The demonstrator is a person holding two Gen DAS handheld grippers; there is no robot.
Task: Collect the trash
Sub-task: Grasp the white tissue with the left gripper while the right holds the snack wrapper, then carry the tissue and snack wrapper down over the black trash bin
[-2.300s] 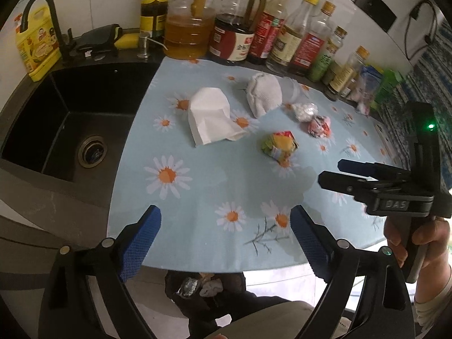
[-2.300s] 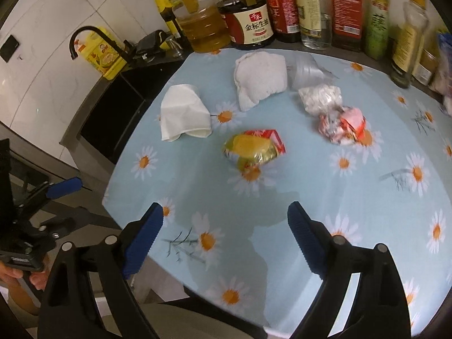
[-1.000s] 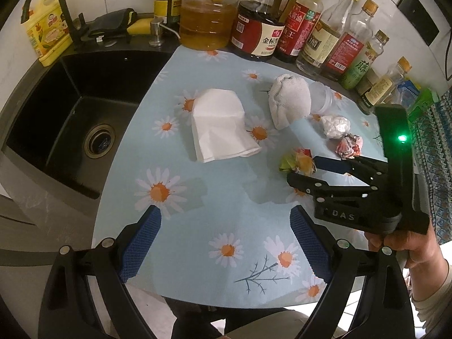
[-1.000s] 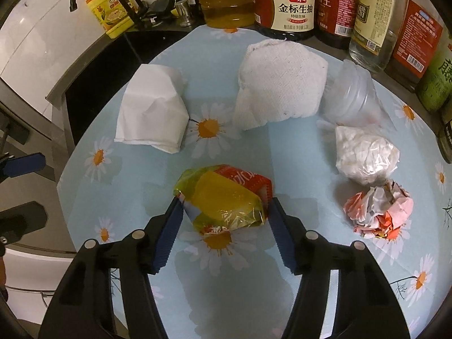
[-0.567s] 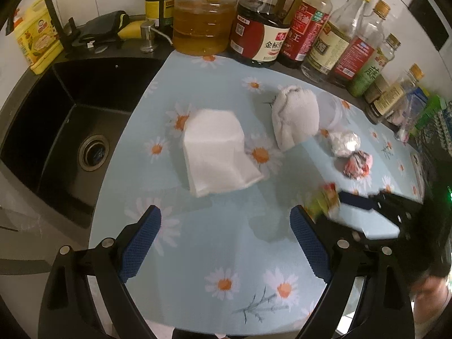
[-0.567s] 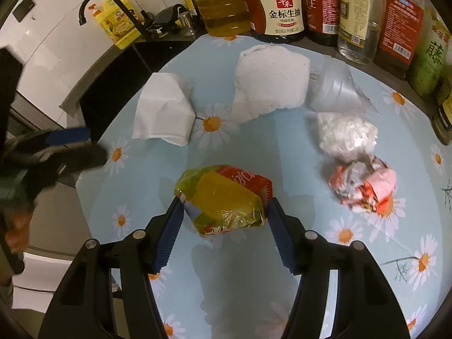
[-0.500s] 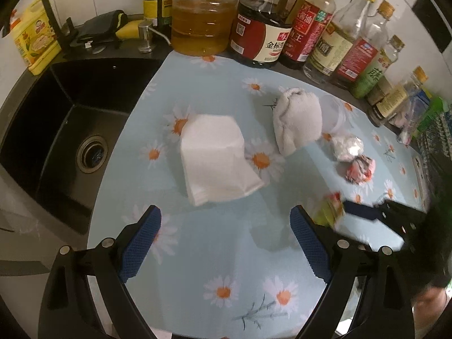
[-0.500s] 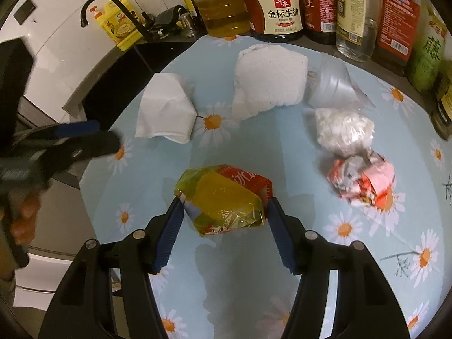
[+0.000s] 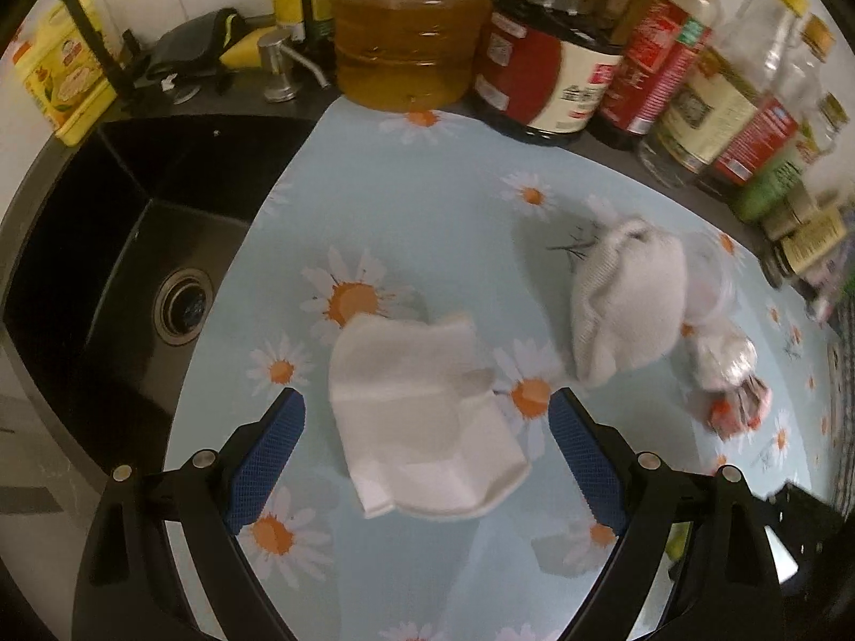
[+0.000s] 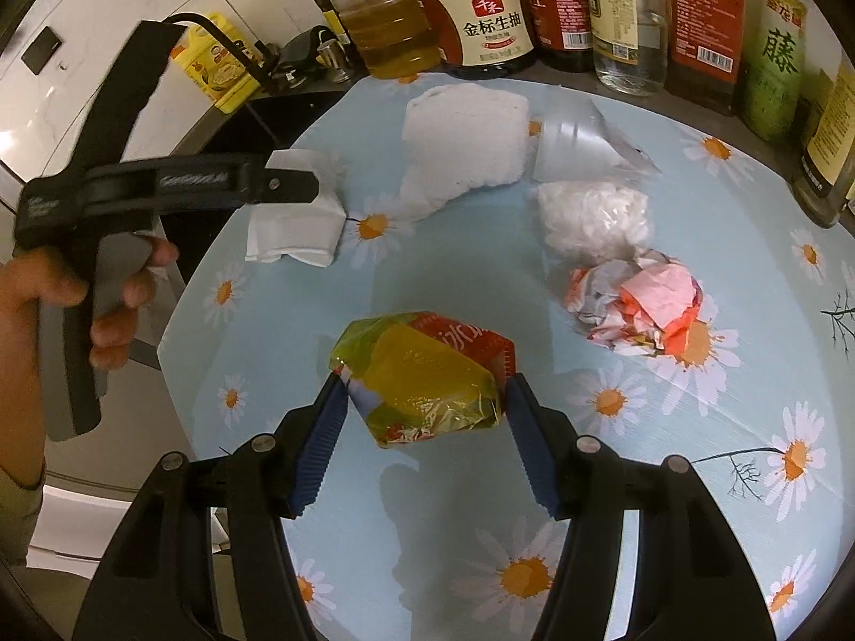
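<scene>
Left gripper now over napkin, daisy tablecloth, black sink

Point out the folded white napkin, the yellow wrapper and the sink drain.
folded white napkin (image 9: 422, 416): left wrist view, its middle.
yellow wrapper (image 10: 422, 374): right wrist view, yellow front face.
sink drain (image 9: 184, 309): left wrist view, metal ring's centre.

A pale blue cloth printed with daisies covers the table. Along its far edge stands a row of bottles: a big jug of amber oil, a dark soy sauce jug with a red and cream label, then several red-labelled bottles and a green-labelled one to the right. To the left lies a black sink with a round drain. At the far left, by the black tap, stands a yellow bottle.
</scene>
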